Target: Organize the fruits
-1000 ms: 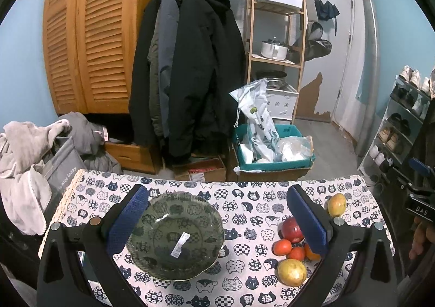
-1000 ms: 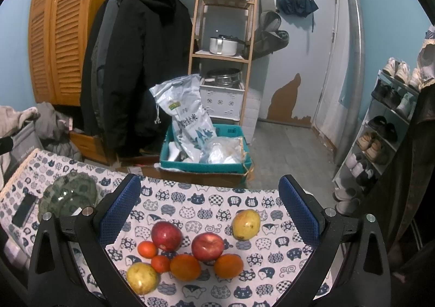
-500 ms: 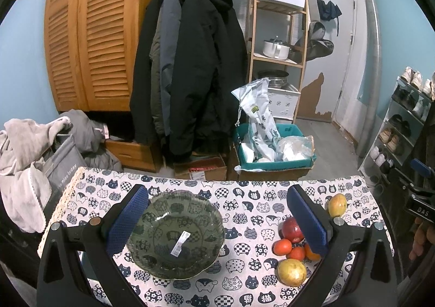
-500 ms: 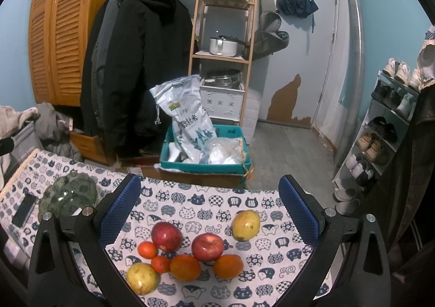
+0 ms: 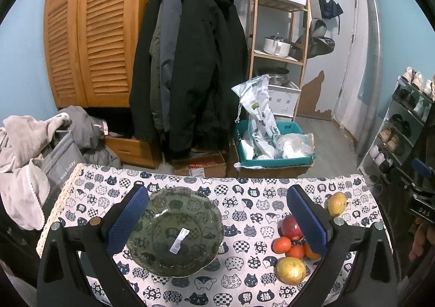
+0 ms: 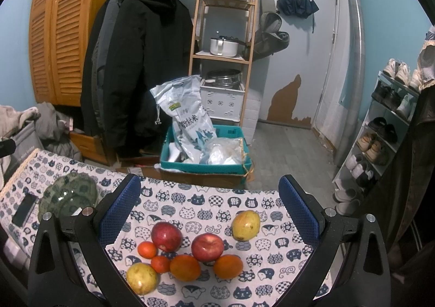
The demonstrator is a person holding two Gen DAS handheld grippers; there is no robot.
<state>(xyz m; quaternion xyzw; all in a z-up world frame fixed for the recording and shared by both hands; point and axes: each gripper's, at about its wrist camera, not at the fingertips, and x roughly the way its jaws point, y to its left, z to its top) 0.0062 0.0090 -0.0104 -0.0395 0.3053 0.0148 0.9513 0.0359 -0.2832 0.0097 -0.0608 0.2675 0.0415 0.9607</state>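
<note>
**Left wrist view: almost no change, nothing picked yet**

Compared w/ frames from a sec before: barely any shift. Same framing in both wrist views, maybe a hair of drift in the left one, not enough to call a move. No fruit moved, none in the bowl. Read as: task at the very start, sorting not begun, both tongs parked over the table.

Left tongs (image 5: 217,214): wide open, empty, held above the table and aimed forward and down. Framed the green glass bowl (image 5: 174,230) between the blue pads, w/o touching it as far as visible. Bowl sat on the cat-print cloth (image 5: 244,192), empty except a white sticker on the glass.

Right tongs (image 6: 209,206): also wide open, empty, hovering above the fruit pile, no contact. Between the jaws, on the cloth: two red apples (image 6: 166,236) (image 6: 207,246), two bigger oranges (image 6: 185,266) (image 6: 227,266), two small tangerines (image 6: 147,249) (image 6: 160,264), one yellow pear-ish fruit near front (image 6: 142,278), another yellow one (image 6: 246,224) set a bit apart at the far right. Most of the cluster touching or just beside each other.

Bowl well apart from fruit, off to the left in right wrist view, w/ a dark phone (image 6: 24,210) beside it.

Likely next: right tongs down onto one fruit, then across to bowl. Round fruit, likely to roll if nudged; packed cluster left little room for the jaws.
</note>
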